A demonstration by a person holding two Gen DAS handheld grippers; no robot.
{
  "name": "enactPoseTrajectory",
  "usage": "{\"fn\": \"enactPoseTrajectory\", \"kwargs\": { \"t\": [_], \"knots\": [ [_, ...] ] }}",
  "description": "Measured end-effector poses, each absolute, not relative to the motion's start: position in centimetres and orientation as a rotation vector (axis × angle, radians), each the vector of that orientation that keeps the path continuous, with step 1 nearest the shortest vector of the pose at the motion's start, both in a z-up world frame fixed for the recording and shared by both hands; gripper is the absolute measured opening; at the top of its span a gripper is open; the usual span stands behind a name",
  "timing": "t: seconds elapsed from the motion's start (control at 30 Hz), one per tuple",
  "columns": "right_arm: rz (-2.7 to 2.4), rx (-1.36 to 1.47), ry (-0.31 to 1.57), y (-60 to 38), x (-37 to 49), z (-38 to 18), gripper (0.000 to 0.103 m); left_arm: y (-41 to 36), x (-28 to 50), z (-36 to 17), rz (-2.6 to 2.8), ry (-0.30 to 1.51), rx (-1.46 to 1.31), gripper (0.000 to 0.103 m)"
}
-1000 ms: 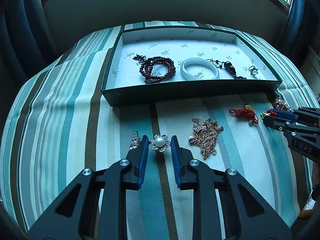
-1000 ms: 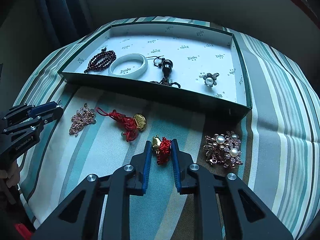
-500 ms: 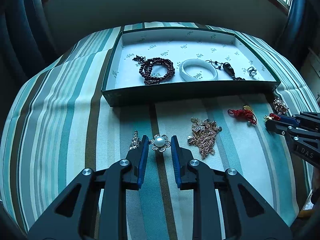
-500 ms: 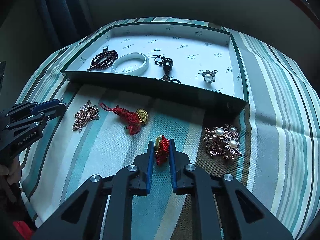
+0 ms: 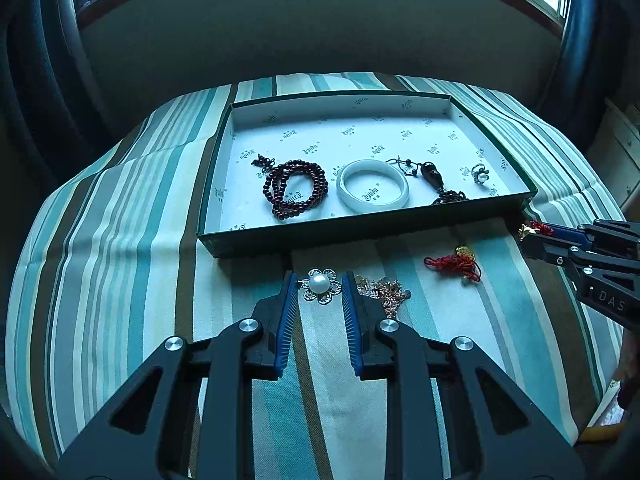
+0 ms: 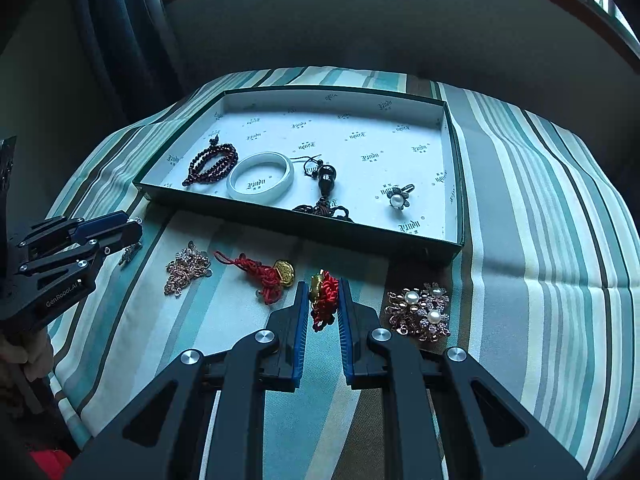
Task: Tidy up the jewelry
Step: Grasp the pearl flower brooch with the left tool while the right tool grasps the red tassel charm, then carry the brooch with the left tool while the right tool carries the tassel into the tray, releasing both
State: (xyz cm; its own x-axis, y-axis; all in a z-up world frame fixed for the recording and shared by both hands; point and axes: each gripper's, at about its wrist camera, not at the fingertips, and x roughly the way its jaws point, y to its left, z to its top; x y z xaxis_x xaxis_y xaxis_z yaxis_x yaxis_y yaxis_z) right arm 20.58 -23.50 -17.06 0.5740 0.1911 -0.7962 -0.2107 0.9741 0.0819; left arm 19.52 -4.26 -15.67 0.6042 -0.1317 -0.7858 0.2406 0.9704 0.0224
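Note:
A green tray (image 5: 360, 232) (image 6: 304, 232) lined in white holds a dark bead bracelet (image 5: 294, 188), a white bangle (image 5: 373, 186), a dark pendant (image 5: 434, 176) and a pearl ring (image 5: 480, 174). My left gripper (image 5: 319, 286) is shut on a pearl flower brooch (image 5: 320, 285) and holds it above the cloth, near the tray's front wall. My right gripper (image 6: 323, 300) is shut on a red knotted charm (image 6: 323, 296) with a gold piece, lifted off the cloth.
On the striped cloth lie a rose-gold chain pile (image 6: 186, 266) (image 5: 384, 290), a second red charm with a gold ingot (image 6: 268, 274) (image 5: 456, 264) and a pearl brooch cluster (image 6: 420, 312). A small silver piece (image 6: 130, 252) lies under the left gripper.
Both grippers have risen and moved toward the tray with their pieces. The right jaws closed on the red charm and lifted it. The left lifted the pearl brooch.

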Motion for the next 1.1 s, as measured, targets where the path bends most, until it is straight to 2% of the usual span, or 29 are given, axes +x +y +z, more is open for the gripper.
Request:
{"fn": "enactPoseTrajectory", "kwargs": {
  "t": [0.37,0.67,1.1],
  "knots": [
    [0.208,-0.018,0.851,-24.5,23.7,-14.5,0.015,-6.7,22.9,-13.6,-0.259,0.842,0.108,0.022],
    [0.184,-0.023,0.831,-25.1,28.0,-14.5,0.015,-10.1,27.7,-13.2,-0.281,0.812,0.109,0.022],
    [0.148,-0.01,0.873,-26.5,33.6,-17.6,0.015,-14.2,34.8,-17.0,-0.275,0.875,0.11,0.022]
  ]
}}
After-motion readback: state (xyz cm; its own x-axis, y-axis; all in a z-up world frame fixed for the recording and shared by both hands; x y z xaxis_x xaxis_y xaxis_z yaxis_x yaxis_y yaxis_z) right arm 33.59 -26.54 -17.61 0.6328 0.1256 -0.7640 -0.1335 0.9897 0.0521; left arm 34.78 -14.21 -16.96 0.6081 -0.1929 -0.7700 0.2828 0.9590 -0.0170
